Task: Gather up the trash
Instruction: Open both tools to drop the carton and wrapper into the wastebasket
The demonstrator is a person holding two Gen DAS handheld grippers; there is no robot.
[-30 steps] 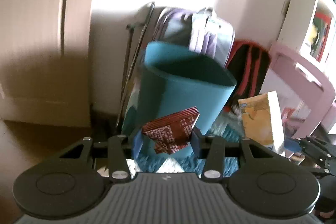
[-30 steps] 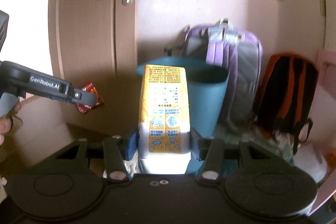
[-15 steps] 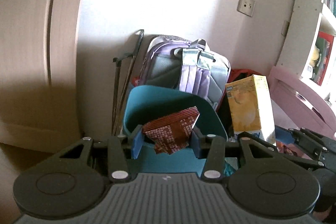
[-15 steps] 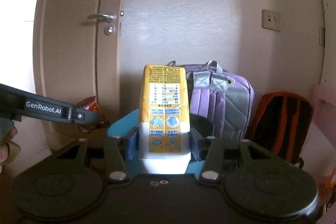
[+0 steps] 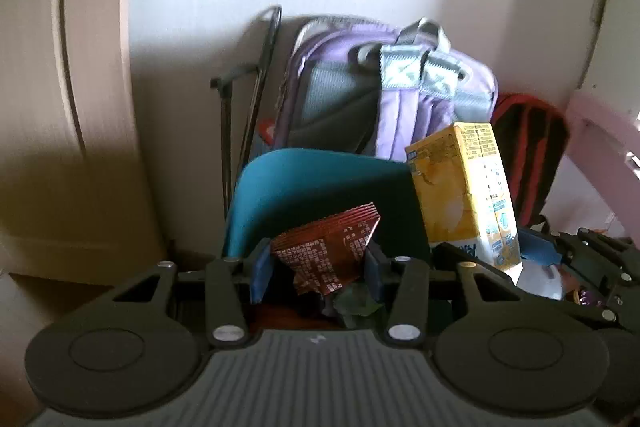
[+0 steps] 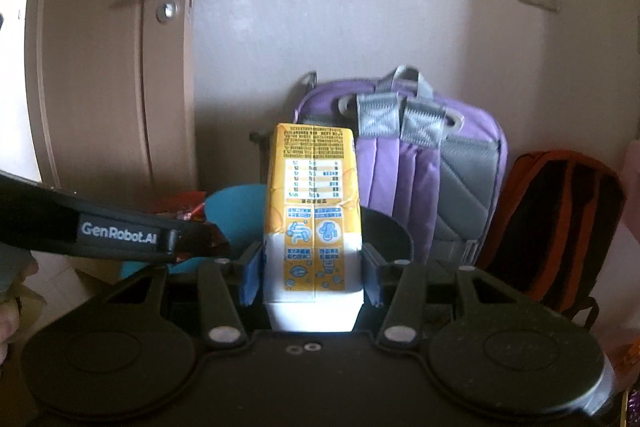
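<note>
My left gripper [image 5: 316, 273] is shut on a crumpled red wrapper [image 5: 328, 251] and holds it over the open mouth of the teal trash bin [image 5: 280, 183]. My right gripper [image 6: 312, 277] is shut on a yellow and white drink carton [image 6: 314, 211], held upright just above the bin [image 6: 236, 211]. In the left wrist view the carton [image 5: 464, 195] stands at the bin's right rim. In the right wrist view the left gripper's arm [image 6: 120, 235] crosses from the left with the wrapper [image 6: 188, 207] at its tip.
A purple backpack [image 5: 384, 107] leans on the wall right behind the bin, with a black and orange backpack [image 6: 556, 219] to its right. A folded black cart frame [image 5: 248, 99] stands left of them. A door [image 6: 100, 67] is on the left, pink furniture [image 5: 600, 147] on the right.
Both grippers have come closer and higher over the bin, so I now look down into its mouth. The wrapper and the carton stay gripped.
</note>
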